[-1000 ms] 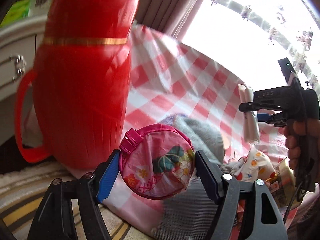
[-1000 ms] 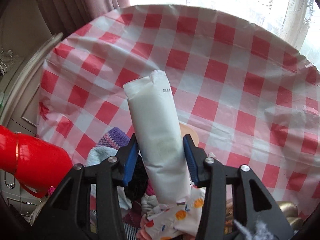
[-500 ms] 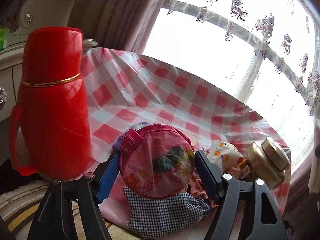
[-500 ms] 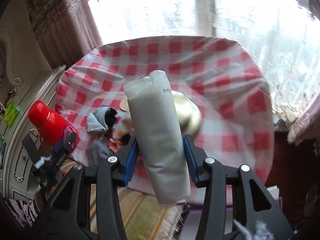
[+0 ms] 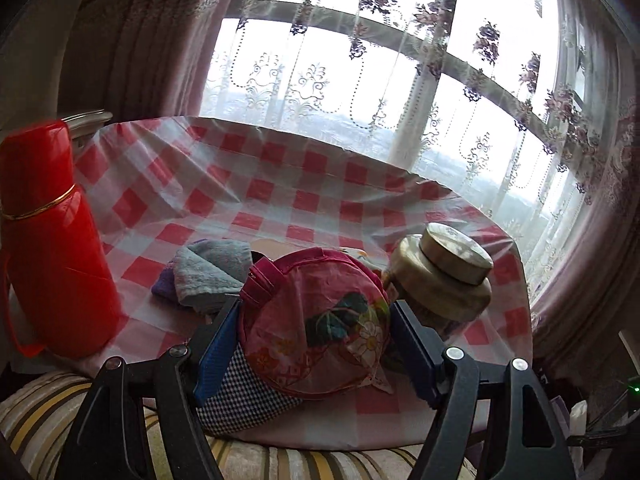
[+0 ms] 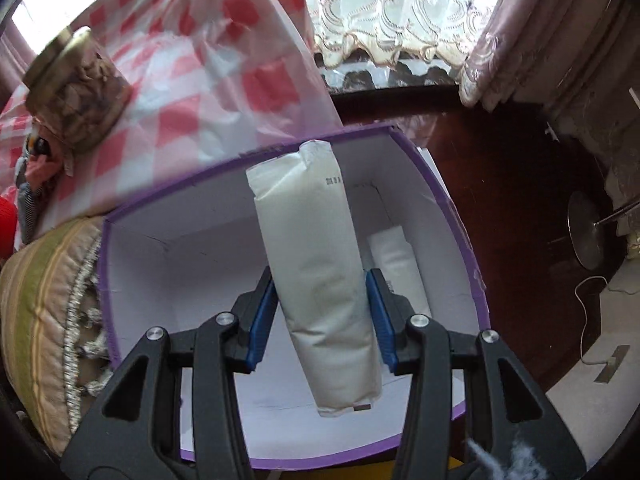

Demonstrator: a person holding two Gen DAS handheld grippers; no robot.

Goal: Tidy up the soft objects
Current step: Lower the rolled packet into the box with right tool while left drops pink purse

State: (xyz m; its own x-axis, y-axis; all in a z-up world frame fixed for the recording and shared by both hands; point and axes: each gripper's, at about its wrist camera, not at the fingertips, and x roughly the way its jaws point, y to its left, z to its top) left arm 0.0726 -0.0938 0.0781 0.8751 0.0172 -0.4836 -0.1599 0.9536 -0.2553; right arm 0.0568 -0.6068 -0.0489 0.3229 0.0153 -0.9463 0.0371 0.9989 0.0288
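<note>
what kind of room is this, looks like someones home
Most likely a lived-in home room, perhaps a bedroom or sitting room. A table under a red checked tablecloth stands by a window with lace curtains, a red thermos on it, and a striped cushion sits beside it.

Box (image 6: 436, 200) beside table (image 6: 224, 92) — packet (image 6: 396, 264) inside.

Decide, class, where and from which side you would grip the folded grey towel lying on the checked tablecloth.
Grip the grey towel across its thick folded edge, coming from above with the jaws spanning the fold. It lies flat on the checked tablecloth over a purple cloth, so a low side approach would probably snag both; the raised fold offers the only bulk to pinch.
</note>
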